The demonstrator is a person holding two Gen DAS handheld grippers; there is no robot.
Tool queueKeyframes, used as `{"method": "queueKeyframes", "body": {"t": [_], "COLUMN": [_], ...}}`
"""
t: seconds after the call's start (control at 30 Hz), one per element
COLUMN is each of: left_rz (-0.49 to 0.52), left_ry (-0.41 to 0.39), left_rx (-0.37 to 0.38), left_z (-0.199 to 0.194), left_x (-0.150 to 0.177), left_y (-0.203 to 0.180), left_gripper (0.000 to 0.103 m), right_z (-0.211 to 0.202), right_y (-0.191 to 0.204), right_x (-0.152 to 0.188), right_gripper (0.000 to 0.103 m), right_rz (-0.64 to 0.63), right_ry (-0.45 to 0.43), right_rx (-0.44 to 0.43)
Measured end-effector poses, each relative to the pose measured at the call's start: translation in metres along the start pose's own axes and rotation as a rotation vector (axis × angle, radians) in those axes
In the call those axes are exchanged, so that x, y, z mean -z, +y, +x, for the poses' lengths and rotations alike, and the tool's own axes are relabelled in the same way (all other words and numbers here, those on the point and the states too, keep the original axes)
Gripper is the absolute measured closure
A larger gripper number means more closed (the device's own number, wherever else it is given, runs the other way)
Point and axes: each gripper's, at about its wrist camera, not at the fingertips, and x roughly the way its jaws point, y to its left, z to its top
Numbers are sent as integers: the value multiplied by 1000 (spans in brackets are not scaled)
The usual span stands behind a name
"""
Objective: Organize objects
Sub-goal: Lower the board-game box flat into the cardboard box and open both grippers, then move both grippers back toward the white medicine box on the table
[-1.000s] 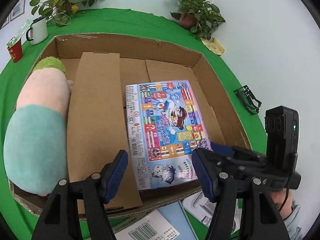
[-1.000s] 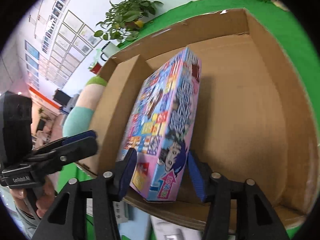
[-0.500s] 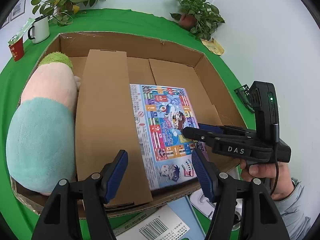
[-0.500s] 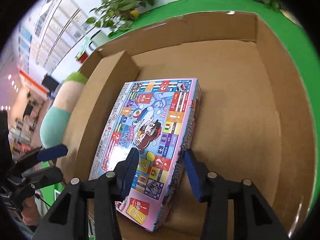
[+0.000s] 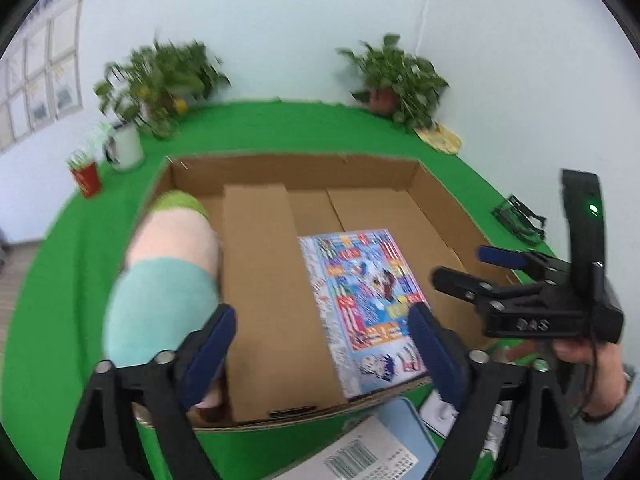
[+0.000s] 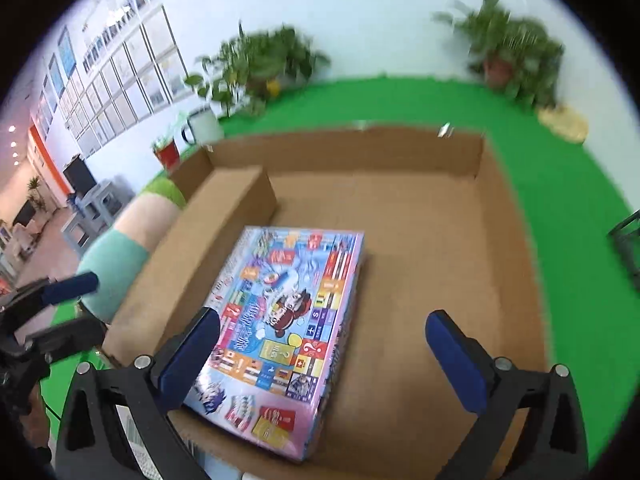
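A colourful board game box point(image 5: 362, 300) point(image 6: 282, 316) lies flat on the floor of a large open cardboard box point(image 5: 296, 168) point(image 6: 460, 256), beside a long plain cardboard box point(image 5: 272, 292) point(image 6: 200, 256). A pink, teal and green plush point(image 5: 164, 280) point(image 6: 128, 236) lies along the left wall. My left gripper point(image 5: 324, 352) is open and empty above the near edge. My right gripper point(image 6: 324, 356) is open and empty, above the near edge; it also shows in the left wrist view point(image 5: 480, 268).
The cardboard box sits on a green cloth point(image 5: 288, 128). Two potted plants point(image 5: 400, 76) point(image 5: 164, 80), a white mug point(image 5: 126, 146) and a red cup point(image 5: 86, 176) stand behind it. A black wire holder point(image 5: 520, 220) is at right. Flat packages point(image 5: 376, 452) lie in front.
My right gripper laid the game box down flat, let go, opened wide and pulled back. Both grippers have risen and tilted up, so the back wall shows.
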Motion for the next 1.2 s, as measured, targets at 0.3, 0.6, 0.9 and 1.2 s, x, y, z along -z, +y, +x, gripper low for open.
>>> {"method": "queueKeyframes", "body": {"t": [0.3,0.6,0.9,1.2], "left_rz": [10,88,25,-10], "left_ry": [-231,-219,-150,-147], "left_rx": [-152,-259,-216,-167], "left_z": [-74,-150,-171,-144], "left_x": [25,31,78,107], "left_y": [-25,-37,-62,-81], "left_gripper": [0,0,0,0], "right_z": [-65,-109,-137,-147], "right_y": [34,63,76,64], "right_x": [32,58,92,116], "right_gripper": [1,1,1,1], "right_rz": [-76,-94,-90,-87], "right_ry": [-167,-176,-210,-211], "right_rx": [158,107,63,86]}}
